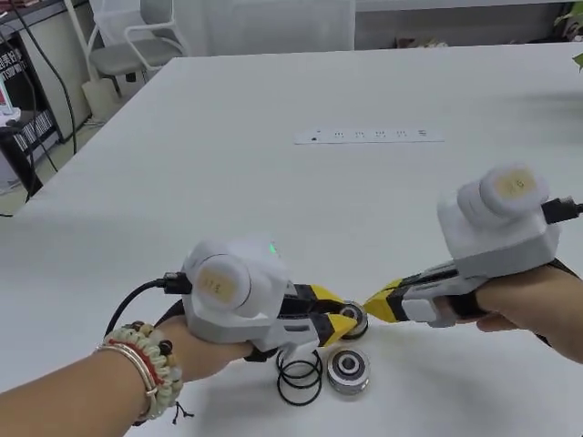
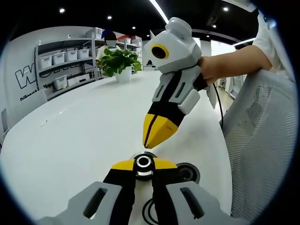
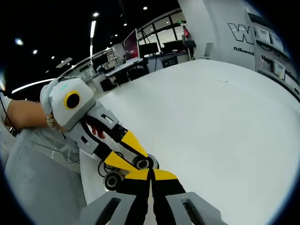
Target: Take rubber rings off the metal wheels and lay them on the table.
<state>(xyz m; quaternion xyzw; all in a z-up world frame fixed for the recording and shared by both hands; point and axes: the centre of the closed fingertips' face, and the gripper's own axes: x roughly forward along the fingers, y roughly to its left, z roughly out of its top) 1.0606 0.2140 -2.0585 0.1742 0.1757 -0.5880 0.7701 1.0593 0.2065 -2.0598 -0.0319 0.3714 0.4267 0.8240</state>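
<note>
**A:** Where is the wheel sitting?

**B:** The left gripper [image 1: 333, 326] is pinching a metal wheel [image 2: 143, 163] in its fingers, low over the table [image 1: 273, 191]. Two loose rubber rings [image 1: 299, 371] and a second wheel [image 1: 348, 371] are lying beside it.

**A:** And the right gripper [image 1: 373, 308]?

**B:** Its fingers are pressing together, tip nearing the rim. It should probably be hooking the ring's edge while the left is holding firm.

One metal wheel [image 1: 348, 371] lies flat beside loose black rubber rings [image 1: 299, 375].
</note>
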